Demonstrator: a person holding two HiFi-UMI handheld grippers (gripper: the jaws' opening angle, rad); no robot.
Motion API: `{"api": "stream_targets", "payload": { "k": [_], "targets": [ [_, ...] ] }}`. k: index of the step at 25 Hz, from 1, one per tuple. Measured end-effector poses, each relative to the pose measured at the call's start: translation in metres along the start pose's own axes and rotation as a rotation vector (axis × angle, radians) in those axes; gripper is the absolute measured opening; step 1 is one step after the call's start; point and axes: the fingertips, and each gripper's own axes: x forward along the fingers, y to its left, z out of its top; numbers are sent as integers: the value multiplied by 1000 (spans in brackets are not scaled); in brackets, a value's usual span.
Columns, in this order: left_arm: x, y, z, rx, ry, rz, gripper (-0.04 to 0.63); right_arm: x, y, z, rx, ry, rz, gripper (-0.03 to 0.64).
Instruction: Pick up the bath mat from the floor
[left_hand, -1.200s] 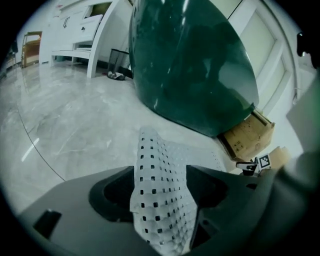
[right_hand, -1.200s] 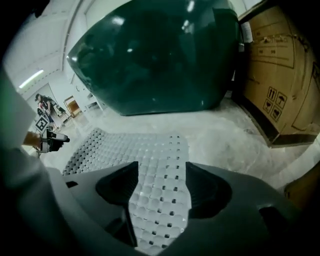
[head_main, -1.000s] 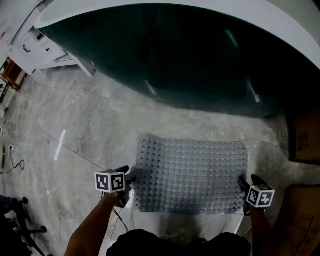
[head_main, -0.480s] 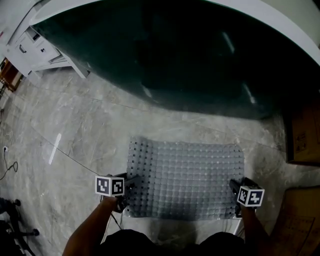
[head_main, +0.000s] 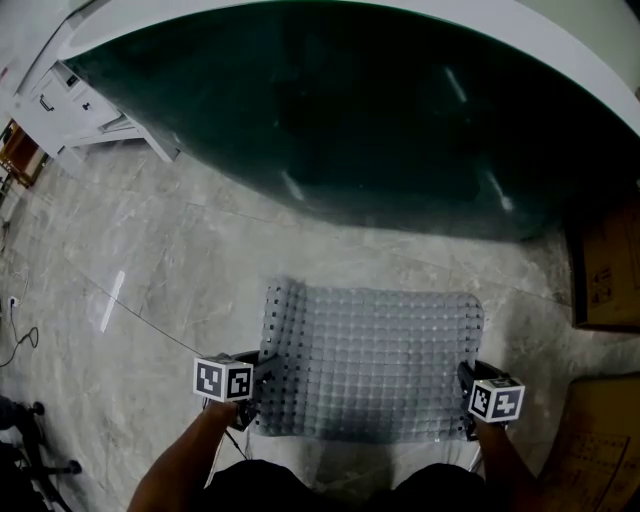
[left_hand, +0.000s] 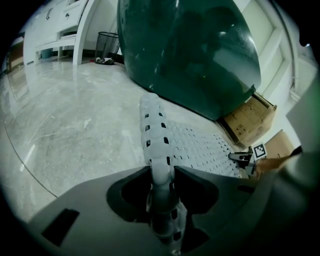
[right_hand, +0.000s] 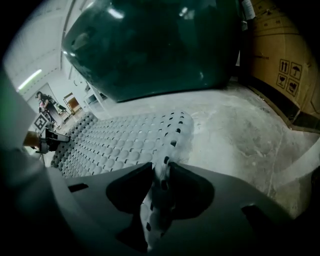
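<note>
The bath mat (head_main: 370, 355) is pale grey, bumpy and perforated, and lies on the marble floor in front of the tub. My left gripper (head_main: 262, 378) is at its near left corner, my right gripper (head_main: 463, 382) at its near right corner. In the left gripper view the mat's edge (left_hand: 154, 131) rises as a folded ridge between the jaws of the left gripper (left_hand: 161, 172), which are closing and pinch it. The right gripper view shows the same: the mat's edge (right_hand: 172, 132) runs into the closing jaws of the right gripper (right_hand: 161, 172), which press on it.
A big dark green bathtub (head_main: 380, 120) with a white rim fills the far side. Cardboard boxes (head_main: 605, 270) stand at the right, close to the mat. A white cabinet (head_main: 70, 100) is at the far left, with a wire waste bin (left_hand: 106, 47) near it. A cable (head_main: 15, 335) lies at the left.
Both grippers have gone from wide open to closed on the mat's near corners. The mat's left and right edges have curled up off the floor.
</note>
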Motion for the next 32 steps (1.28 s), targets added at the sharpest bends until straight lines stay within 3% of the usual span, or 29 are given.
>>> {"api": "stream_targets", "payload": {
  "k": [5, 11, 17, 24, 32],
  "targets": [
    [-13, -8, 16, 59, -41, 23, 119, -14, 18, 14, -16, -70, 54, 61],
    [-21, -26, 25, 93, -65, -38, 106, -40, 37, 28, -3, -151, 142, 57],
    [-45, -46, 46, 140, -127, -47, 101, -69, 54, 52, 0, -218, 197, 54],
    [-90, -67, 76, 112, -224, -52, 93, -119, 67, 95, 9, -302, 208, 52],
    [-165, -116, 116, 146, -324, -59, 89, -195, 84, 146, 17, -375, 205, 51]
  ]
}}
